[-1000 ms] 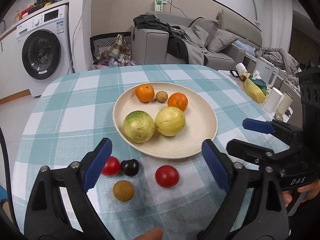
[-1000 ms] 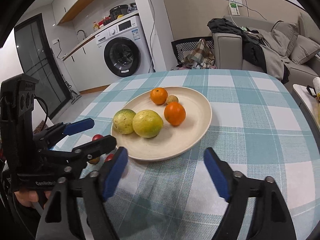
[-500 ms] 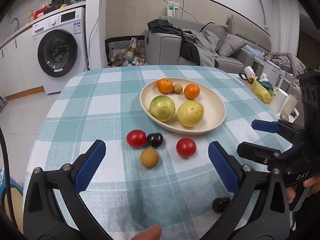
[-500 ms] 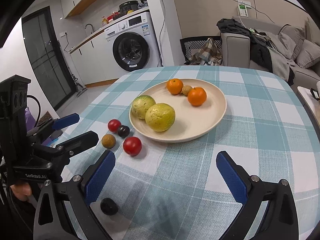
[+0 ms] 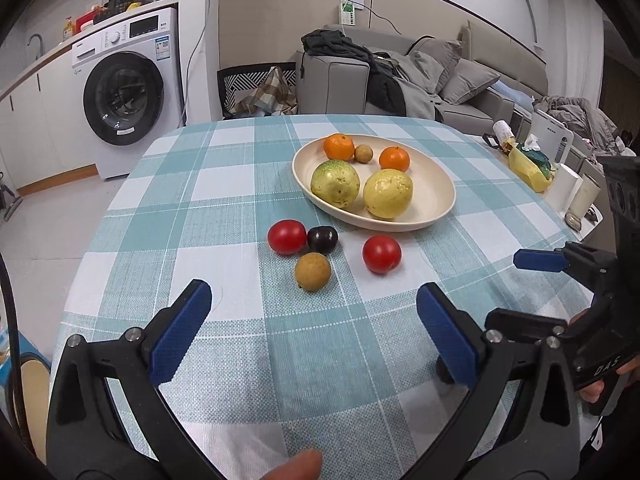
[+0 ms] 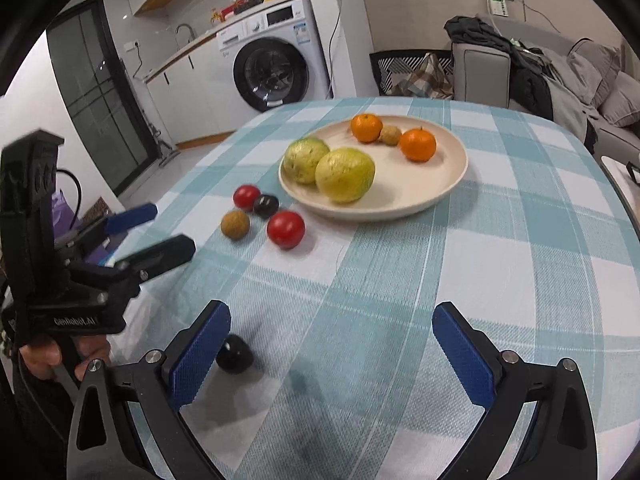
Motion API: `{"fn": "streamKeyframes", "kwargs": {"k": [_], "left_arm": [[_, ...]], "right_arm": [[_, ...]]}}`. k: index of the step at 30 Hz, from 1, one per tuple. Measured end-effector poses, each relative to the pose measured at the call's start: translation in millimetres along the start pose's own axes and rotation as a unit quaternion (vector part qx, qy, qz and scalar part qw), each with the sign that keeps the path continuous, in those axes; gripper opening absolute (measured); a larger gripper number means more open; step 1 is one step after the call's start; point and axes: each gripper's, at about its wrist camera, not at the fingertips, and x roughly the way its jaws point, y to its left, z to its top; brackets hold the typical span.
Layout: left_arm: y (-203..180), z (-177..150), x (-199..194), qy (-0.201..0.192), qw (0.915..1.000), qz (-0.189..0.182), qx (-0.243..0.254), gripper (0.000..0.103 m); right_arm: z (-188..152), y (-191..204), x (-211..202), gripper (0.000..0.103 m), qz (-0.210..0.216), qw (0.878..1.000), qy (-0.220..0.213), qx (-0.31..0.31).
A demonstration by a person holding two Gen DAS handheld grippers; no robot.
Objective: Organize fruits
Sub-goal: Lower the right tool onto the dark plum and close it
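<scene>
While my two grippers hung over the checked tablecloth (image 5: pixel 224 208), both stood wide with nothing in them. My right gripper (image 6: pixel 332 344) had just been opening, and it held nothing. My left gripper (image 5: pixel 312 328) gaped the same way.

Five fruits sat on the plate (image 5: pixel 440 184). Two red fruits (image 5: pixel 287 237), a dark plum (image 5: pixel 322 239) and a brown fruit (image 5: pixel 313 271) lay close together on the cloth just beside it. One more dark fruit (image 6: pixel 235 354) lay apart, right by my right gripper's left finger.

I thought that lone fruit should go first. It was round and could roll, so I should come down slowly, put it between my pads and squeeze softly.

I could read "GenRobot.AI" on the left gripper and "DAS" on the right one.
</scene>
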Motion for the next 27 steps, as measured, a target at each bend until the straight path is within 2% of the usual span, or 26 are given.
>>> {"fn": "streamKeyframes", "kwargs": {"k": [4,15,18,24,27], "left_arm": [[-1,-3,-3,0.003,1.0000,-0.004,-0.002,0.102],[4,-4,-2,0.010,0.9999,0.000,-0.011,0.102],[7,-4,1,0.012,0.9998,0.001,-0.016,0.102],[10,-5,6,0.018,0.9996,-0.001,-0.020,0.102],[10,-5,8,0.019,0.9996,0.000,-0.020,0.102]], "right_arm": [[-3,5,6,0.103,-0.007,1.000,0.018,-0.006],[-14,27,18,0.101,0.038,0.997,0.057,-0.035],[-17,34,21,0.087,0.053,0.995,0.066,-0.048],[-20,44,23,0.074,0.076,0.993,0.065,-0.067],[-20,47,23,0.061,0.079,0.992,0.063,-0.075]]}}
